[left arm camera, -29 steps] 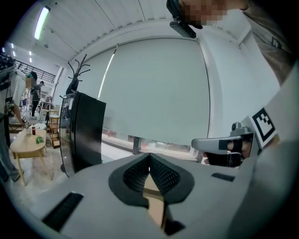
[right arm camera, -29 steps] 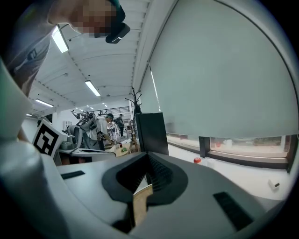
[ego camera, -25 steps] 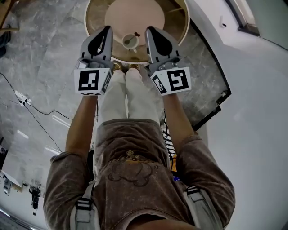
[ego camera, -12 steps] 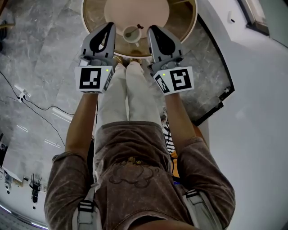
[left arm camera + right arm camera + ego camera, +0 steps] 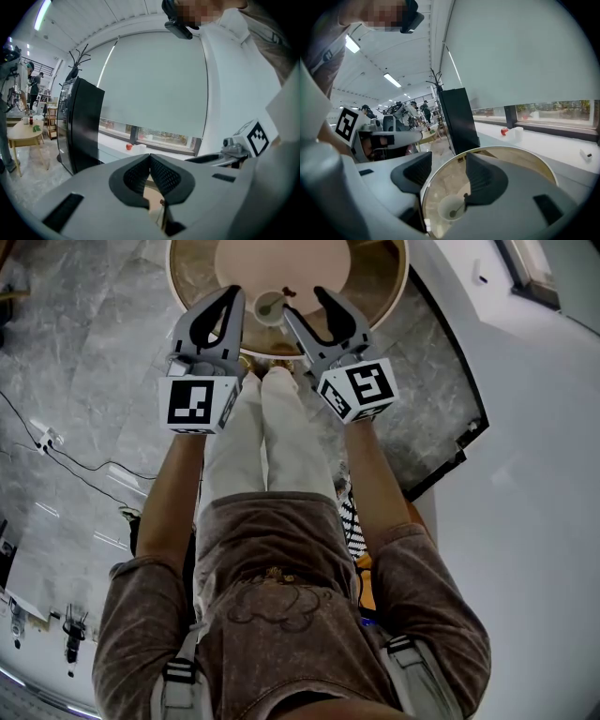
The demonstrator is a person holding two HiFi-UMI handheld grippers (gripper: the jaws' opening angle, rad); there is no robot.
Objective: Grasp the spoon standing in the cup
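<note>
A small white cup (image 5: 269, 307) stands near the front edge of the round table (image 5: 380, 282), with a spoon (image 5: 265, 307) leaning in it. My left gripper (image 5: 228, 298) hovers just left of the cup, its jaws together and empty. To the cup's right, my right gripper (image 5: 307, 306) is opening its jaws, and nothing is between them. In the right gripper view the cup (image 5: 449, 207) and spoon (image 5: 459, 206) show through the gap of the right gripper (image 5: 447, 164), lower down and farther off. The left gripper (image 5: 150, 158) view shows only a sliver of table past its shut tips.
The person's legs (image 5: 267, 442) stand right against the table edge. Cables (image 5: 56, 460) trail over the marble floor on the left. A black cabinet (image 5: 457, 117) and a window sill with a red apple (image 5: 504, 131) stand beyond the table rim (image 5: 501, 150).
The right gripper's jaws, shut in both earlier frames, now stand apart, and it has turned a little toward the cup. The left gripper has barely moved.
</note>
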